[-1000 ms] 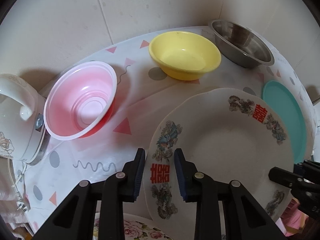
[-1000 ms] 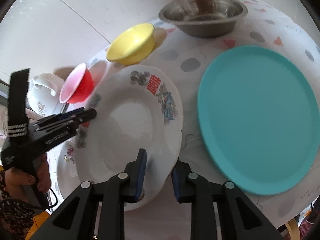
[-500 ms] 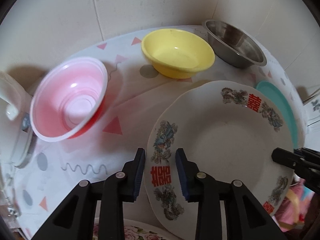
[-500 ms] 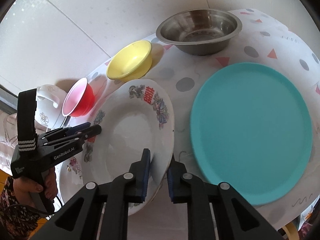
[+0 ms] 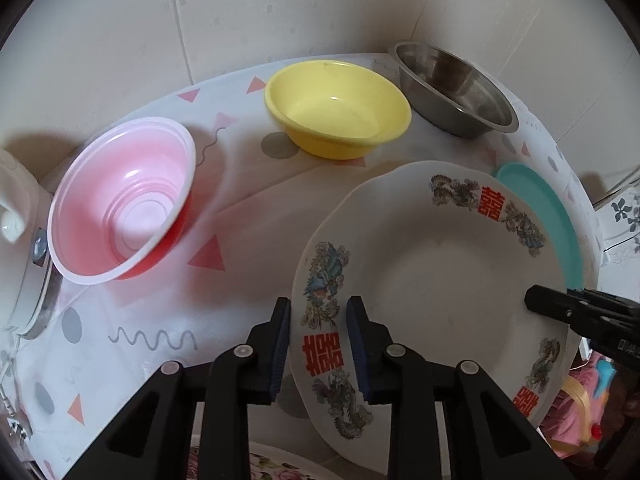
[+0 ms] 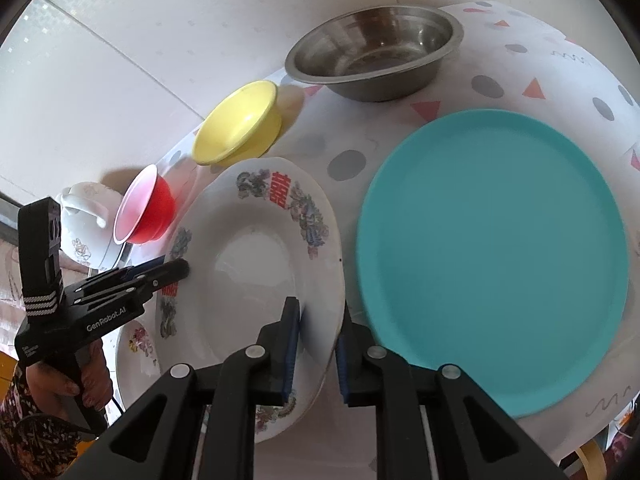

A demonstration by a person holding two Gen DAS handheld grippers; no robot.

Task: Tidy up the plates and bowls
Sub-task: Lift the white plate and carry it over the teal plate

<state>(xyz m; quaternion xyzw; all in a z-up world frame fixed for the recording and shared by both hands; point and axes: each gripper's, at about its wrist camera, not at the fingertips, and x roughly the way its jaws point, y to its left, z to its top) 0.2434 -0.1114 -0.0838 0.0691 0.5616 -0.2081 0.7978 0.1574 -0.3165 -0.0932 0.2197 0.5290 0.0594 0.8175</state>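
Observation:
A white plate with red characters and dragon print [image 5: 432, 276] [image 6: 248, 264] is held tilted above the table between both grippers. My left gripper [image 5: 318, 340] is shut on its left rim; it also shows in the right wrist view [image 6: 176, 270]. My right gripper [image 6: 316, 340] is shut on the plate's right rim; its tips show in the left wrist view [image 5: 536, 300]. A teal plate [image 6: 492, 256] [image 5: 540, 208] lies flat on the table just right of the held plate.
A red bowl [image 5: 124, 204] [image 6: 144, 208], a yellow bowl [image 5: 336, 108] [image 6: 240, 124] and a steel bowl [image 5: 452, 88] [image 6: 376, 52] stand along the wall. A white kettle [image 5: 20, 240] [image 6: 84, 228] is at far left. A floral plate [image 6: 136, 352] lies below the held plate.
The white plate has been lifted and carried a little toward the teal plate. Both grippers moved with it and kept their hold.

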